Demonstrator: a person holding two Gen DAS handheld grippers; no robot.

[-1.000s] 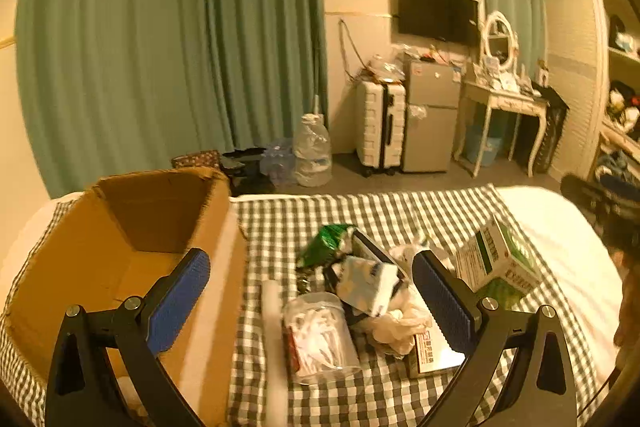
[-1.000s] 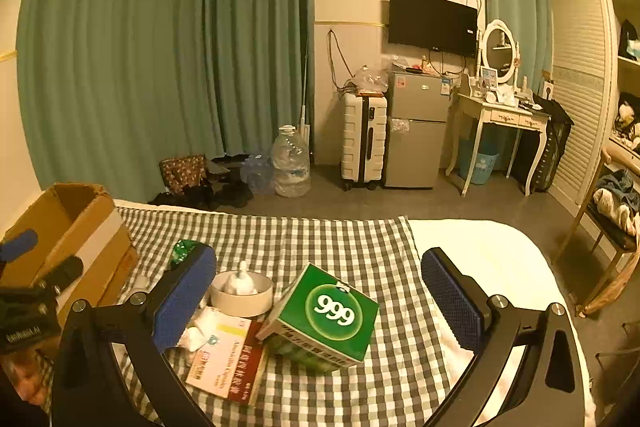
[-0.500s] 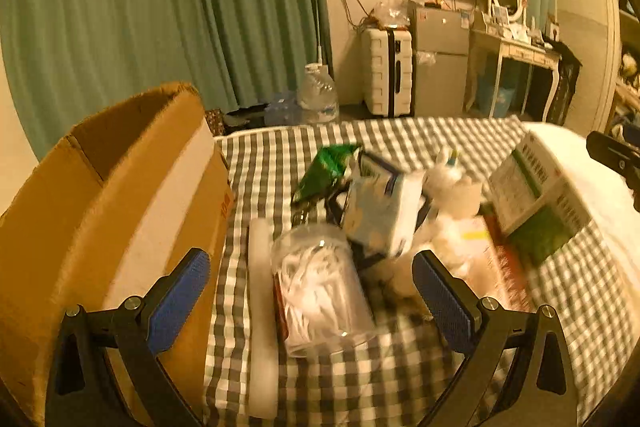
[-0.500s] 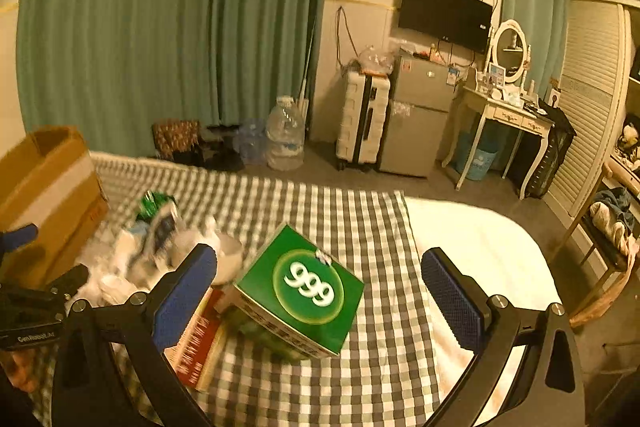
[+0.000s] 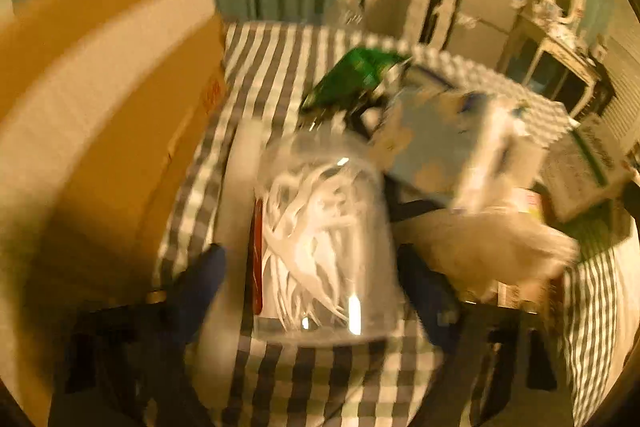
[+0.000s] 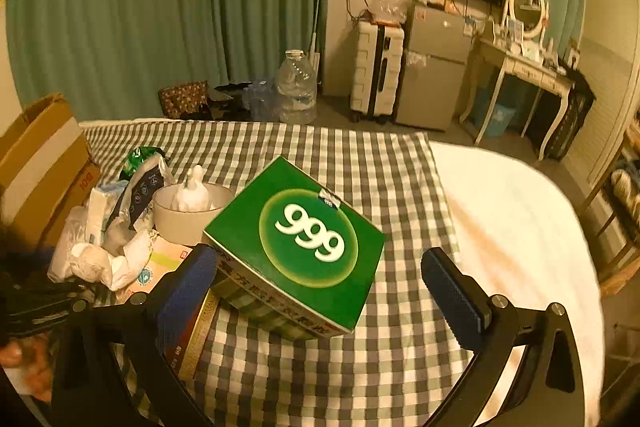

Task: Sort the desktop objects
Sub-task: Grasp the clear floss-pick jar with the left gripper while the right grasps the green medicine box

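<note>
At the far left a brown cardboard box (image 5: 120, 115) is standing on the checked cloth (image 5: 320, 387), with a pale tape band running along its side and some red print that is too blurred for reading. Just right of it, the left gripper (image 5: 312, 291) is pointing steeply down over a clear plastic tub (image 5: 324, 247). This tub is lying on its side, its long axis running from near to far, and it is holding white plastic pieces, thin and tangled. The jaws are closing with the tub between them, but the blue pads are not pressing on it yet. A green packet (image 5: 356, 75) is lying beyond the tub, and a blue and white tissue pack (image 5: 448, 143) is resting to the right of it, on top of crumpled white bags.

Further right, in the right wrist view, a round white bowl (image 6: 188, 215) is sitting with a small white twisted bag inside it. Beside it the green carton (image 6: 296, 247) is resting tilted on a corner-forward angle, its broad top face showing "999" in white, upside down from the camera. The small writing along its near side cannot be read. The right gripper (image 6: 320, 287) is standing wide open around this carton, the left pad just beside it and the right pad well apart from it.
</note>
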